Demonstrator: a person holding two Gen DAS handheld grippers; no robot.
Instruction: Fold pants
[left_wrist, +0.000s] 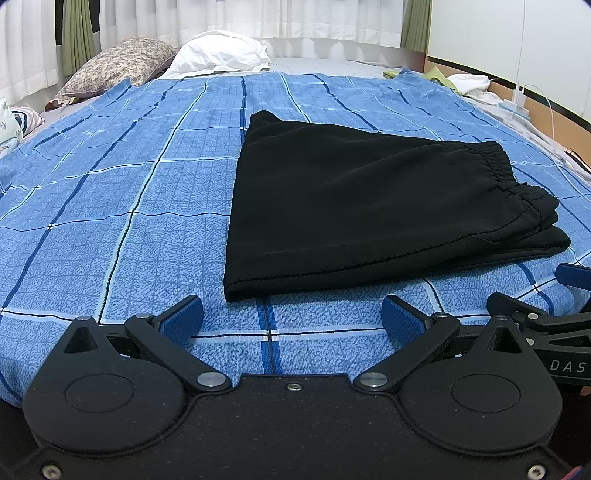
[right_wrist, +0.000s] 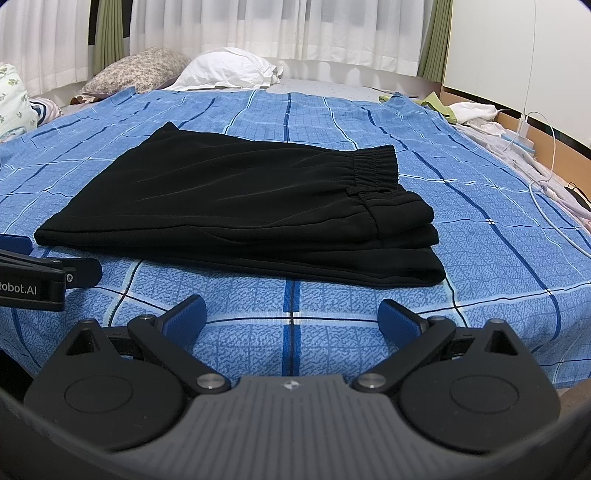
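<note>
Black pants (left_wrist: 369, 199) lie folded in a flat stack on the blue plaid blanket (left_wrist: 110, 206), with the elastic waistband (left_wrist: 491, 162) at the right. My left gripper (left_wrist: 291, 321) hovers just in front of the stack's near left corner, open, with nothing between its blue pads (left_wrist: 183, 321). In the right wrist view the same pants (right_wrist: 240, 218) sit ahead, waistband (right_wrist: 373, 162) at the right. My right gripper (right_wrist: 291, 317) is open and empty, a short way in front of the stack's near edge. Each gripper shows at the other view's side edge.
A floral pillow (right_wrist: 136, 74) and a white pillow (right_wrist: 229, 70) lie at the bed's far end under white curtains. White and green clothes (right_wrist: 461, 110), a charger and white cable (right_wrist: 543, 177) lie along the right edge by a wooden frame. More bedding (right_wrist: 14, 99) sits at far left.
</note>
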